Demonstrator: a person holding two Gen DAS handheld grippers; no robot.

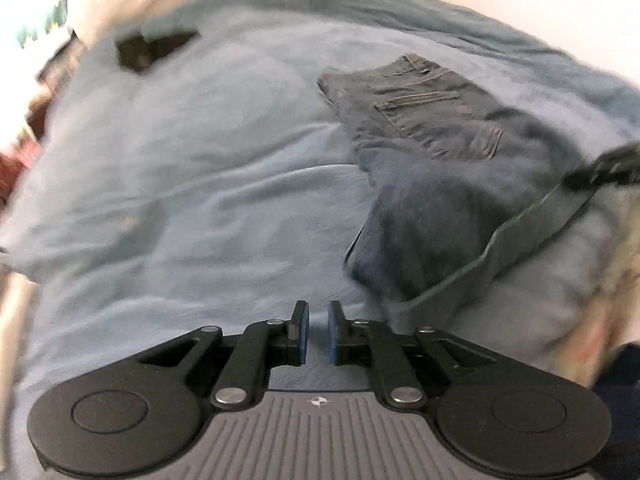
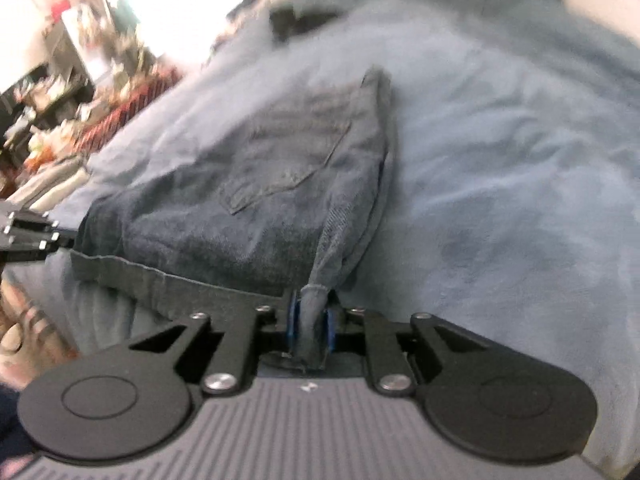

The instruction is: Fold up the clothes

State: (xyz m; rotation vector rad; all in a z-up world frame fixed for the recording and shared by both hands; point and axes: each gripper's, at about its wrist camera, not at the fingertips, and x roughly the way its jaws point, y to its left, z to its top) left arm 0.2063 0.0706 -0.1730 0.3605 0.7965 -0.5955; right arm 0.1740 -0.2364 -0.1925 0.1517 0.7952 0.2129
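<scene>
Dark blue jeans (image 1: pixel 432 148) lie on a light blue blanket (image 1: pixel 192 184), back pocket and zips facing up. In the left wrist view my left gripper (image 1: pixel 318 334) hovers just left of the jeans' lifted hem, its blue pads a small gap apart and holding nothing. My right gripper shows there at the far right edge (image 1: pixel 604 168), holding the hem up. In the right wrist view my right gripper (image 2: pixel 313 320) is shut on a bunched corner of the jeans (image 2: pixel 280 184). My left gripper's tip (image 2: pixel 32 236) shows at the left edge.
A small black object (image 1: pixel 148 48) lies on the blanket near the far end. A darker blue cover (image 1: pixel 440 12) is bunched at the back right. Cluttered shelves and a reddish patterned cloth (image 2: pixel 116 108) lie beyond the bed's left side.
</scene>
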